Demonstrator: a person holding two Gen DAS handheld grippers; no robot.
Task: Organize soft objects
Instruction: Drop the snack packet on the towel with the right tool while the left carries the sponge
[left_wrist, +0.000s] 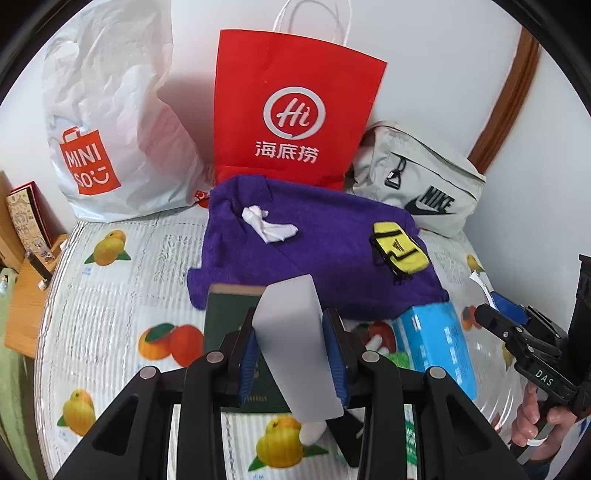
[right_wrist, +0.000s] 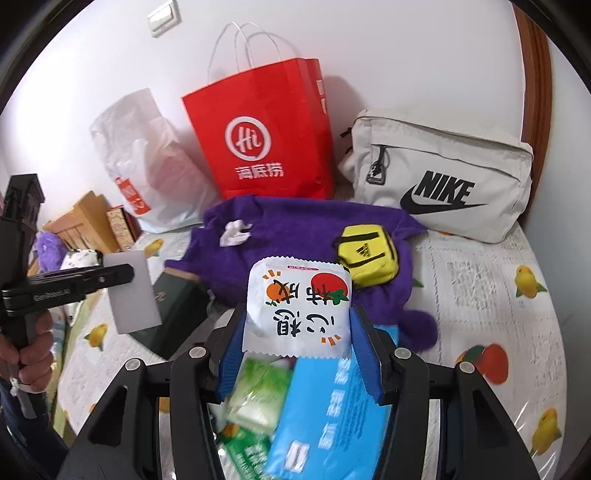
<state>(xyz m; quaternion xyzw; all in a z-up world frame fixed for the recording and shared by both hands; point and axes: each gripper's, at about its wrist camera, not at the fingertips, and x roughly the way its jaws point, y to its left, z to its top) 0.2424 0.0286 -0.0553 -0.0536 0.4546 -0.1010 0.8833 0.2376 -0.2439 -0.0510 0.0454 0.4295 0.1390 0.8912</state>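
My left gripper is shut on a pale grey foam block, held up above the fruit-print table cover. My right gripper is shut on a white wipes packet printed with an orange and a tomato. Each gripper shows in the other's view: the right gripper at the right edge, the left gripper with the block at the left. Beyond both lies a purple towel carrying a crumpled white tissue and a small yellow pouch.
Against the wall stand a white plastic shopping bag, a red paper bag and a grey Nike bag. A dark green book, a blue tissue pack and green packets lie below the grippers. A hand grips each handle.
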